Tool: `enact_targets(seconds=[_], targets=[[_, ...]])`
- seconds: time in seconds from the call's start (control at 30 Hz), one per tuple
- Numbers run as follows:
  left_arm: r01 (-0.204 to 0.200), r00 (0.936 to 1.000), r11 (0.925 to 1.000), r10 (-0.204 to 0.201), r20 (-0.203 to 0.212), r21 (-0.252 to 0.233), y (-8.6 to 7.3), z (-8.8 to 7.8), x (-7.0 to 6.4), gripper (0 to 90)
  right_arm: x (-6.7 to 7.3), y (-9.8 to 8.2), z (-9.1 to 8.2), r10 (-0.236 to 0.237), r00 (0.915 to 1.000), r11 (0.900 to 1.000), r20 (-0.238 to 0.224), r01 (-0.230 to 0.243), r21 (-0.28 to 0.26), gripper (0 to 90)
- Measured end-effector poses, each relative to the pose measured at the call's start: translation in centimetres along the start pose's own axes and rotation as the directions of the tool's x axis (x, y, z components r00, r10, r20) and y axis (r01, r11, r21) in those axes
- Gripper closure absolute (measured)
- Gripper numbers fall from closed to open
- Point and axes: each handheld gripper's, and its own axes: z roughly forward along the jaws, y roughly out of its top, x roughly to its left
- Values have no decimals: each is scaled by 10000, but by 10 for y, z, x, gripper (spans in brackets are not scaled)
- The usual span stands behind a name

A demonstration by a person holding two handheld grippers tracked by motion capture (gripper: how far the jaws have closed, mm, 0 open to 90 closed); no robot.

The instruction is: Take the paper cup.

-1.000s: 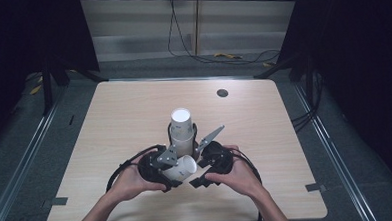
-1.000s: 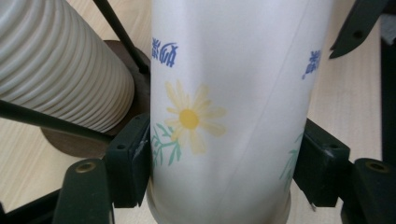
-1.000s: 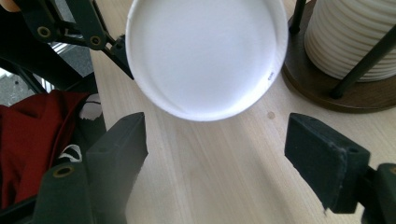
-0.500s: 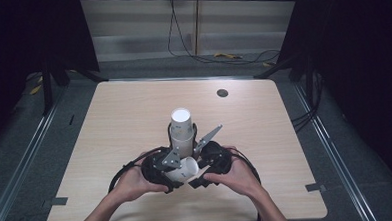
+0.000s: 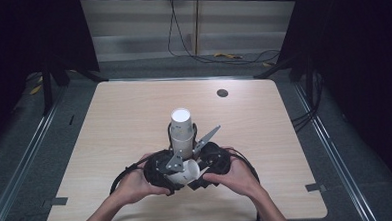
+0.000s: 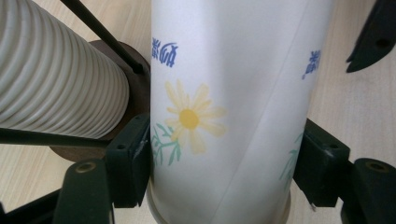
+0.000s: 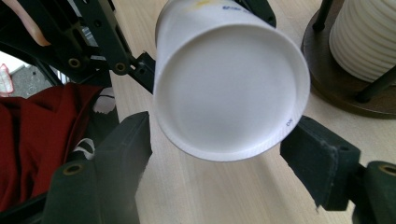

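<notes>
A white paper cup (image 6: 229, 107) with a daisy print lies on its side, and my left gripper (image 6: 224, 163) is shut on its wall, both pads pressed against it. Seen from the right gripper view, the cup's round bottom (image 7: 231, 88) faces the camera. My right gripper (image 7: 219, 149) is open, one jaw on each side of that bottom, close to the rim. From the high view, the cup (image 5: 183, 172) sits between the left gripper (image 5: 172, 169) and right gripper (image 5: 200, 171), near the table's front edge.
A tall stack of ribbed white cups (image 5: 181, 131) stands upright on a dark round base (image 7: 345, 93) with thin black rods, just beyond the grippers. A small dark grommet (image 5: 222, 93) lies at the far right of the wooden table (image 5: 109, 124). Red cloth (image 7: 37, 144) lies below the edge.
</notes>
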Motion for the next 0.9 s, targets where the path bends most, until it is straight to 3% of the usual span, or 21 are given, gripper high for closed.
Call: enact_targets(seconds=[0.4, 0.53, 0.73, 0.9], targets=[[-447, 9988, 9987, 451, -164, 245, 9, -1, -7, 306, 2, 6, 0, -157, 9997, 9998, -206, 159, 83, 265], [-483, 9988, 9985, 483, -3, 258, 7, 1, -6, 306, 2, 4, 1, -204, 9996, 9997, -206, 207, 158, 310], [-574, 9983, 9978, 573, 39, 341, 8, 2, -9, 306, 1, 6, 1, -166, 9996, 9998, -219, 167, 56, 298], [-889, 9959, 9957, 883, 215, 264, 10, 2, -14, 306, 4, 3, -1, -256, 9991, 9995, -324, 262, 183, 335]])
